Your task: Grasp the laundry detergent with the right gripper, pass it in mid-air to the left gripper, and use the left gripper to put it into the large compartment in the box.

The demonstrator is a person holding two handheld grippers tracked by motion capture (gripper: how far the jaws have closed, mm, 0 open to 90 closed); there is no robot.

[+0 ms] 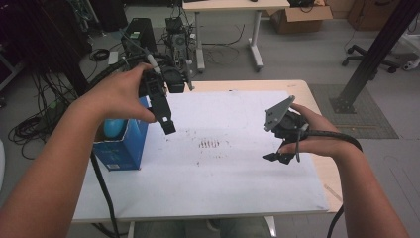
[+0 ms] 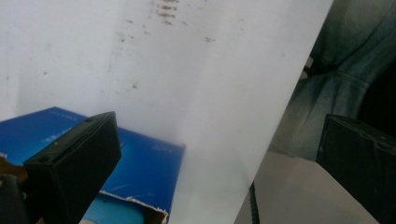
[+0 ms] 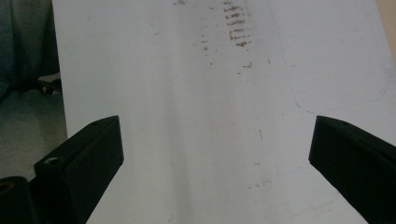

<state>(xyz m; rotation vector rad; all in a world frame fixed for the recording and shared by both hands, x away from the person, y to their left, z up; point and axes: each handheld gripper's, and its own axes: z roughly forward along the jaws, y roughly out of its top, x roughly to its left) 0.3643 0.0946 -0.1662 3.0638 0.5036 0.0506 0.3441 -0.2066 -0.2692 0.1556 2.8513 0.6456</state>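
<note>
My left gripper [image 1: 166, 123] hangs in the air over the left part of the white sheet [image 1: 223, 163], just right of a blue cardboard box [image 1: 124, 148]. In the left gripper view its jaws stand wide apart with nothing between them [image 2: 217, 140], and the blue box [image 2: 144, 163] with a torn top edge lies below. A light blue rounded object [image 1: 113, 128] sits inside the box. My right gripper [image 1: 278, 157] is held low over the sheet's right side. Its jaws are open and empty [image 3: 215, 140] above the white sheet [image 3: 187, 116].
Brown smudges [image 1: 209, 144] mark the middle of the sheet, seen again as smudges [image 3: 236, 28] ahead of the right jaws. The wooden table edge [image 1: 327, 173] shows at the right. Cables and equipment [image 1: 173, 29] stand behind the table. The person's jeans [image 2: 336, 84] lie beyond the near edge.
</note>
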